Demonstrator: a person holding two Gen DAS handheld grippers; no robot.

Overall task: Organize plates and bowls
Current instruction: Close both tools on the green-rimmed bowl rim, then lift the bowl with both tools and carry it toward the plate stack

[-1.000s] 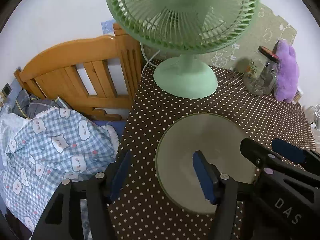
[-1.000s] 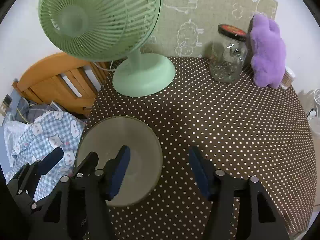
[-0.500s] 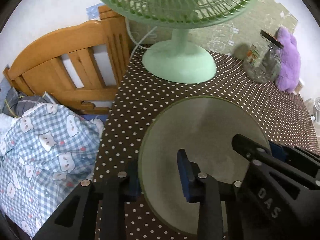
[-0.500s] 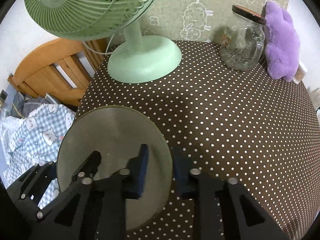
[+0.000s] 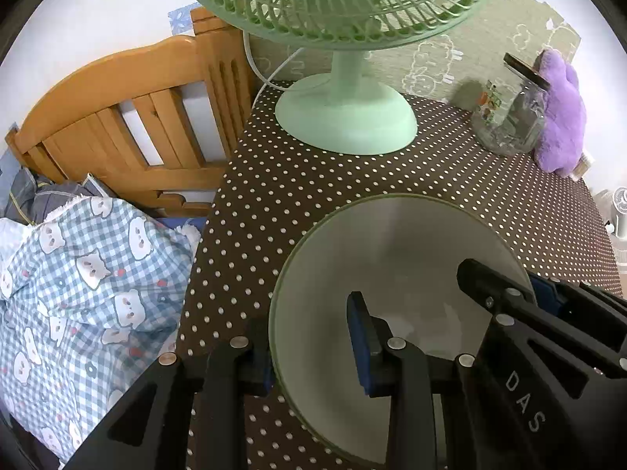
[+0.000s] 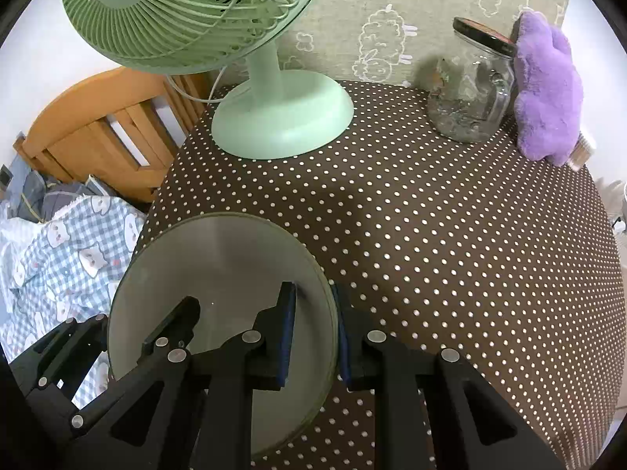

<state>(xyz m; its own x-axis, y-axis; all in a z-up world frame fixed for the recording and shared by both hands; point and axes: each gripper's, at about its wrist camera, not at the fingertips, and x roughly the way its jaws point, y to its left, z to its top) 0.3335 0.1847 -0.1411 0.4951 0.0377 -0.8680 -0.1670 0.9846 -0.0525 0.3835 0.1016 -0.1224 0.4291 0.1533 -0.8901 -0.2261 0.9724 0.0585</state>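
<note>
A pale green bowl point(image 5: 395, 243) sits on the brown polka-dot table point(image 5: 274, 180) near its left front edge; it also shows in the right wrist view point(image 6: 223, 258). My left gripper point(image 5: 313, 337) straddles the bowl's left rim, one finger inside and one outside, shut on it. My right gripper point(image 6: 313, 325) is shut on the bowl's right rim, blue pads on both sides of the wall. Each gripper shows in the other's view.
A green desk fan point(image 6: 282, 117) stands at the back of the table. A glass jar point(image 6: 470, 94) and a purple plush toy point(image 6: 548, 86) stand at the back right. A wooden bed frame point(image 5: 129, 117) and checked bedding point(image 5: 78, 274) lie left of the table.
Both grippers moved in onto the bowl and closed: the left one on its left rim, the right one on its right rim. The bowl now looks larger and nearer.
</note>
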